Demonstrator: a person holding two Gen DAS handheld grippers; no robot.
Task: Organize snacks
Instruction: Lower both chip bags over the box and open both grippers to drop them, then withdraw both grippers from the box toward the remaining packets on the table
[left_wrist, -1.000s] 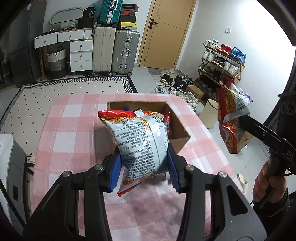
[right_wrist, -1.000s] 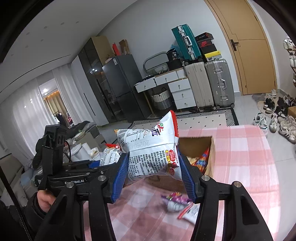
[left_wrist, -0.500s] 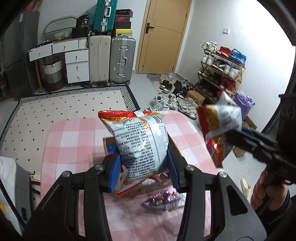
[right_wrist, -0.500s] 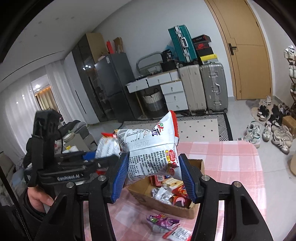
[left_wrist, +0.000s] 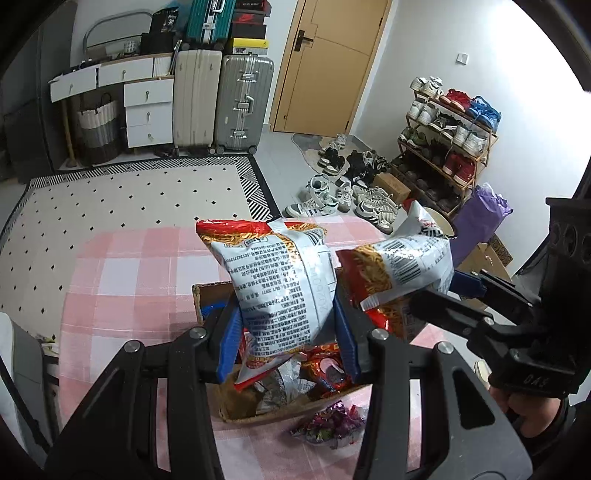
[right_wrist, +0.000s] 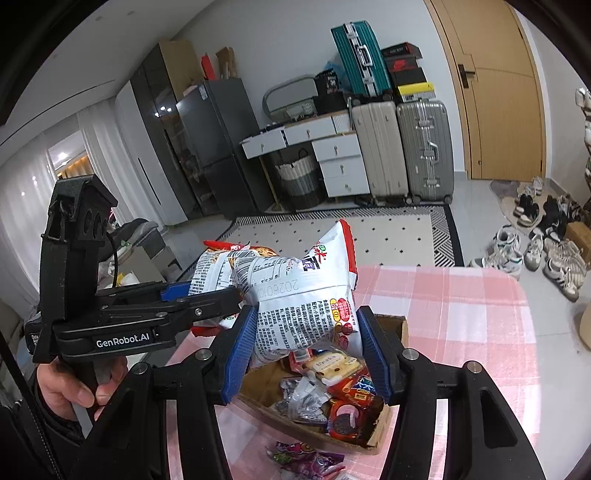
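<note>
Held two puffy bags (left_wrist: 284, 280) (right_wrist: 306, 306) over the full box (right_wrist: 400, 325), each tool (left_wrist: 286, 332) (right_wrist: 308, 350) clamped on one; could have bumped together and spilled onto the desk (left_wrist: 140, 273).

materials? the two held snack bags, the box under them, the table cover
Left snack bag and right snack bag: likely glossy printed plastic film; they crinkle and catch light. Box: brown corrugated cardboard, matte, raw edges. Table cover: pink-white check, matte; cloth or vinyl, can't tell.
</note>
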